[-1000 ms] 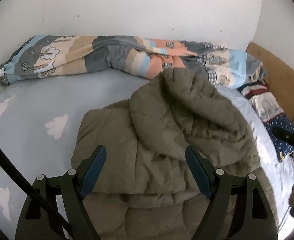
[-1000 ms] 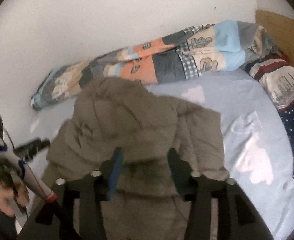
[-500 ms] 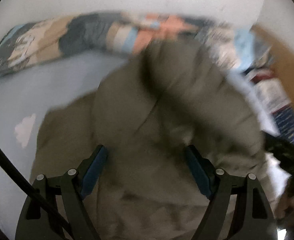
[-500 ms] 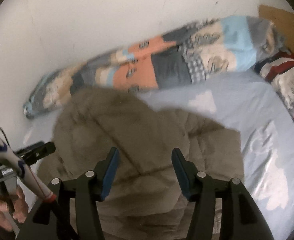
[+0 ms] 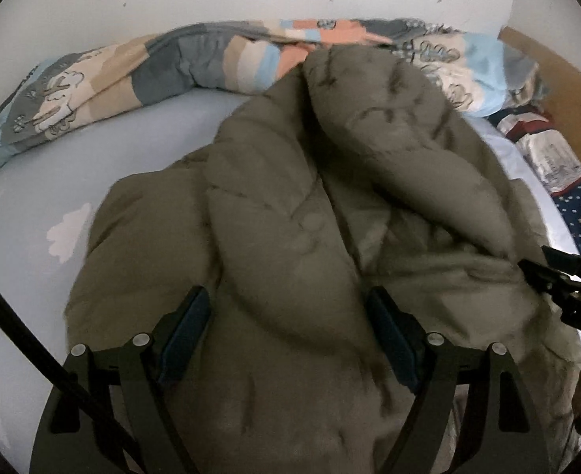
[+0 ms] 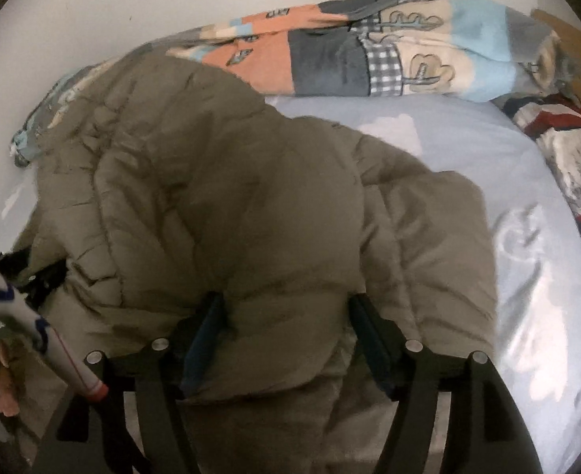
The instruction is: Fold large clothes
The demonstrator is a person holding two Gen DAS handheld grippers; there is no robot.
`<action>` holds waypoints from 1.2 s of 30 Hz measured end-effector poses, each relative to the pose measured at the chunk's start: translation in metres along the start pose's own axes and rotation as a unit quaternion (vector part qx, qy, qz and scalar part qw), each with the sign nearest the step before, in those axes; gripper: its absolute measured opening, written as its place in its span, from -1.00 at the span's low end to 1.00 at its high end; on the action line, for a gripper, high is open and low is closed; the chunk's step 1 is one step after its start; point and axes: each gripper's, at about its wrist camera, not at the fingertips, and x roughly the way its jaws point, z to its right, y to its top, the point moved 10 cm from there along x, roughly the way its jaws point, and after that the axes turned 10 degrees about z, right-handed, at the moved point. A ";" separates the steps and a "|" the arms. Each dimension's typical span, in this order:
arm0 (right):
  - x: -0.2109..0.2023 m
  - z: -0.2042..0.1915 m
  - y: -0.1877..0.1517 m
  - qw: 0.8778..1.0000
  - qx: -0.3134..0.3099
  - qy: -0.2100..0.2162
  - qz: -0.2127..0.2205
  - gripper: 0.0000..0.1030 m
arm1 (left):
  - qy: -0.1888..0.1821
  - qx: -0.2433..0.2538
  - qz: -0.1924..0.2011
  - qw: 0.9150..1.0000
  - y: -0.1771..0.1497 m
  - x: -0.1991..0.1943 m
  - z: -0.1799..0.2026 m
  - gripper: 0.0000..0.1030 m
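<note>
An olive puffer jacket (image 5: 330, 213) lies bunched on a pale blue sheet (image 5: 53, 181) printed with clouds. My left gripper (image 5: 286, 308) hangs low over its near part, jaws wide, with a padded fold bulging up between the blue pads (image 5: 190, 316) that do not pinch it. In the right wrist view the jacket (image 6: 219, 197) fills the middle. My right gripper (image 6: 288, 312) stands over its near edge, and its jaws are opening with fabric loose between them. The right gripper's tips (image 5: 555, 276) show at the left view's right edge.
A patchwork quilt (image 5: 140, 75) is rolled along the white wall behind the jacket. Patterned pillows (image 6: 566, 158) and a wooden headboard (image 5: 559, 75) stand at the right. A person's hand (image 6: 2, 391) and a white handle (image 6: 65, 359) are at the right view's lower left.
Both grippers have sunk closer to the jacket, which now fills more of each view. The right jaws have spread wider. The left jaws kept the same width.
</note>
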 end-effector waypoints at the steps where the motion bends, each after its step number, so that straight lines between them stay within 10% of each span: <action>1: -0.011 0.000 -0.001 1.000 0.002 0.002 0.005 0.38 | 0.000 0.000 0.002 1.000 -0.003 -0.011 -0.001 0.58; 19: -0.204 -0.043 -0.104 0.995 0.066 0.058 0.055 0.39 | 0.014 -0.028 0.013 0.999 -0.140 -0.201 -0.019 0.58; 36: -0.233 -0.047 -0.255 0.999 0.041 0.011 -0.027 0.39 | 0.071 -0.037 -0.044 0.996 -0.260 -0.213 -0.032 0.58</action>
